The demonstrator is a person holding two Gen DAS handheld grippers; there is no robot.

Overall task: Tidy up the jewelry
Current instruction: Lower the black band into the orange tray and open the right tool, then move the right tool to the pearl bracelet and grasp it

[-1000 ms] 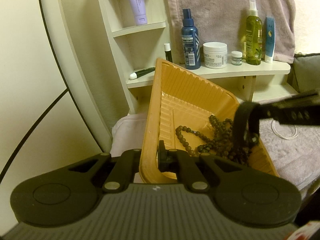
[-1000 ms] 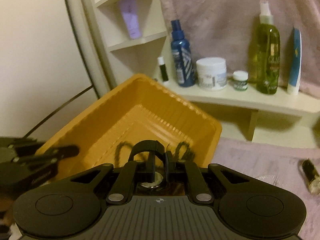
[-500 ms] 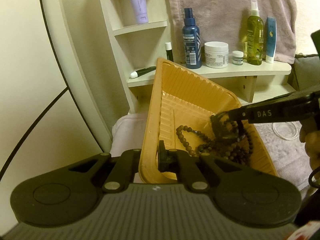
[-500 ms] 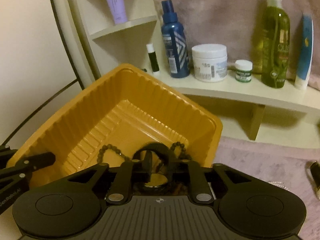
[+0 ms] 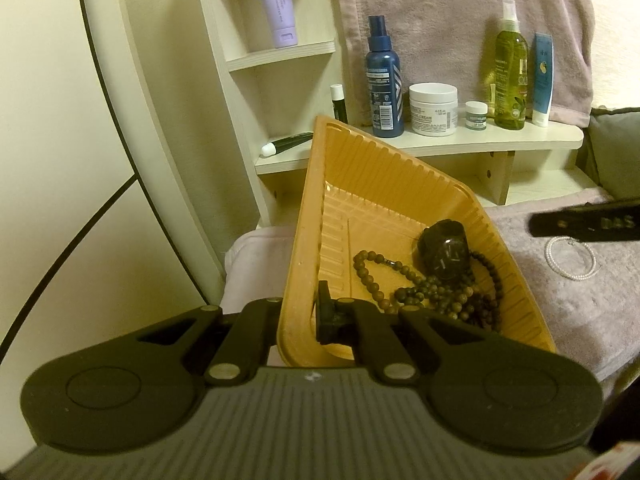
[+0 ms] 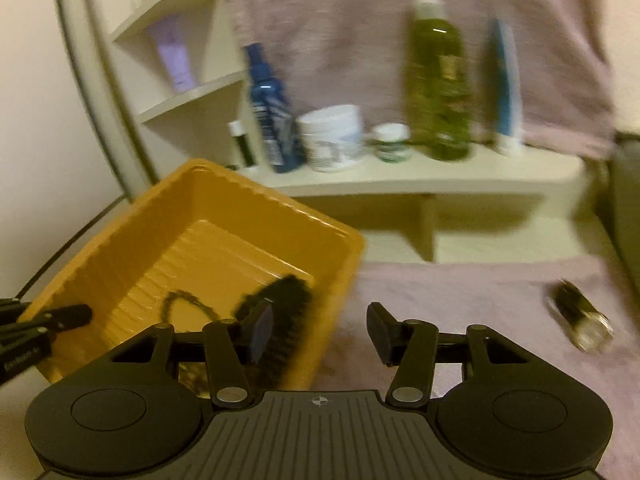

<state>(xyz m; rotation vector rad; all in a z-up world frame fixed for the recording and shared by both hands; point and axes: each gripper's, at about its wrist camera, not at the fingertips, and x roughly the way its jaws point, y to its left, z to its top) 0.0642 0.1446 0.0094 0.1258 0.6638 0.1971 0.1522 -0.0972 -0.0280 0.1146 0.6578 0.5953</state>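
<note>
My left gripper (image 5: 304, 320) is shut on the near wall of the orange ribbed tray (image 5: 360, 184) and holds it tilted. Inside the tray lie a dark bead necklace (image 5: 432, 292) and a black wristwatch (image 5: 442, 250) resting on the beads. My right gripper (image 6: 320, 334) is open and empty, over the tray's right edge (image 6: 340, 276); the watch (image 6: 280, 320) shows blurred beside its left finger. In the left wrist view a right finger (image 5: 584, 222) hangs to the right of the tray. A pearl bracelet (image 5: 572, 258) lies on the mauve towel (image 5: 580, 312).
A cream shelf (image 5: 440, 144) behind holds a blue spray bottle (image 5: 384, 80), a white cream jar (image 5: 434, 110), a small jar, a green bottle (image 5: 510, 72) and a blue tube. A small dark vial (image 6: 584, 318) lies on the towel at the right.
My right gripper carried the black watch into the tray, opened and let it go on the beads, then drew back to the right. The left gripper and tray stayed still.
</note>
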